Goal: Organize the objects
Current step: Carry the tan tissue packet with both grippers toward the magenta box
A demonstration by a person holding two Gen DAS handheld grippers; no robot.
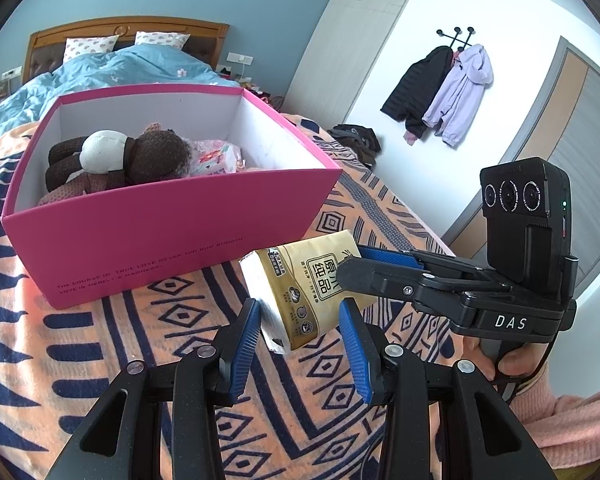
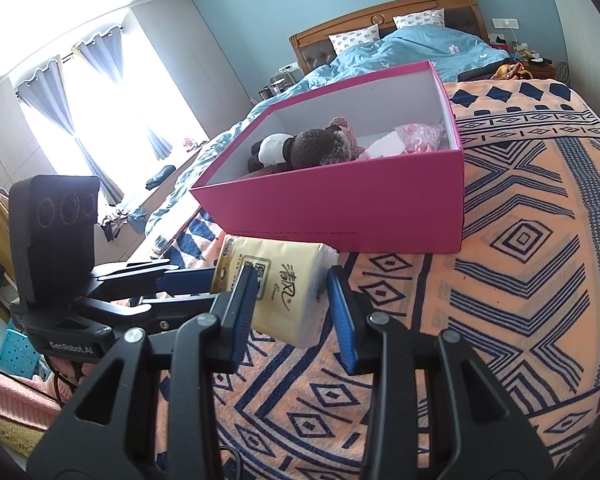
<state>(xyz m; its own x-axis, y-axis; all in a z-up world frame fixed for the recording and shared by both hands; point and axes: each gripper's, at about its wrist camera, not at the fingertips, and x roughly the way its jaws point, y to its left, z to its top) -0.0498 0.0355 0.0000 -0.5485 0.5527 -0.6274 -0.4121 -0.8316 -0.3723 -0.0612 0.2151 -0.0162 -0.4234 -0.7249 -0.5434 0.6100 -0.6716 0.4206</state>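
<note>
A yellow tissue pack [image 1: 300,280] [image 2: 284,284] hangs tilted just above the patterned blanket, in front of the pink box [image 1: 160,232] [image 2: 360,208]. My left gripper [image 1: 300,320] [image 2: 210,289] is shut on one end of it. My right gripper [image 2: 291,292] [image 1: 352,264] comes in from the right side and is shut on the other end. The open box holds a brown and white plush toy [image 1: 120,156] [image 2: 300,144] and a pink floral packet [image 1: 216,156] [image 2: 418,136].
The orange and navy blanket [image 1: 100,340] [image 2: 500,280] covers the near bed; a blue duvet [image 1: 112,68] lies beyond the box. Coats [image 1: 440,92] hang on the right wall. A hand with a pink sleeve [image 1: 512,364] holds the right gripper. A blue basket [image 2: 16,348] sits at the floor.
</note>
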